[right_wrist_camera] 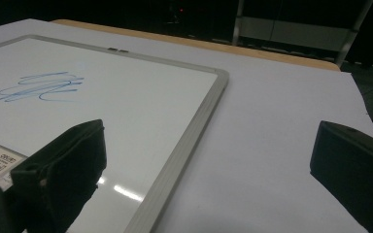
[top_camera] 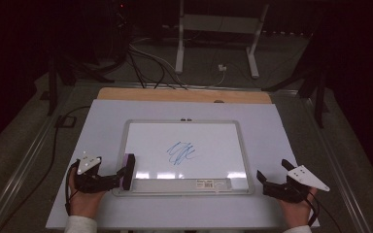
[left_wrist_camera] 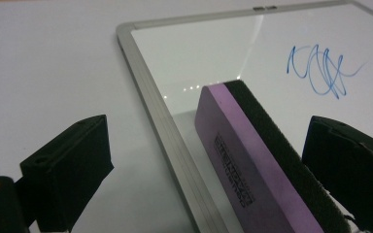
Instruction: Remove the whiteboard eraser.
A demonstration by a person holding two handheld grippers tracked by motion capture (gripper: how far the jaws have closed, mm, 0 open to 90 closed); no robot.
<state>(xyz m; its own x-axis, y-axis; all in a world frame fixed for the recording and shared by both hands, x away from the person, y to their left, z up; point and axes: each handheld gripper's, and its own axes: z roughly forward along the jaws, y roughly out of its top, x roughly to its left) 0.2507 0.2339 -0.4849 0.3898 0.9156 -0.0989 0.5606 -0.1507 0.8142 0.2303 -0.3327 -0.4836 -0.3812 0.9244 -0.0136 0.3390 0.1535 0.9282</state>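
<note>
High view: the eraser [top_camera: 127, 171] stands at the whiteboard's [top_camera: 186, 124] lower-left edge, at the left gripper [top_camera: 121, 175]; the right gripper [top_camera: 263, 177] rests lower right, jaws apart.

Left gripper view: spread jaws flank the eraser, left one clear.

Right gripper view: scribble [right_wrist_camera: 41, 87] upper left.

Left gripper [top_camera: 121, 175] and right gripper [top_camera: 262, 180] low, pointing inward — both with fingers spread.
</note>
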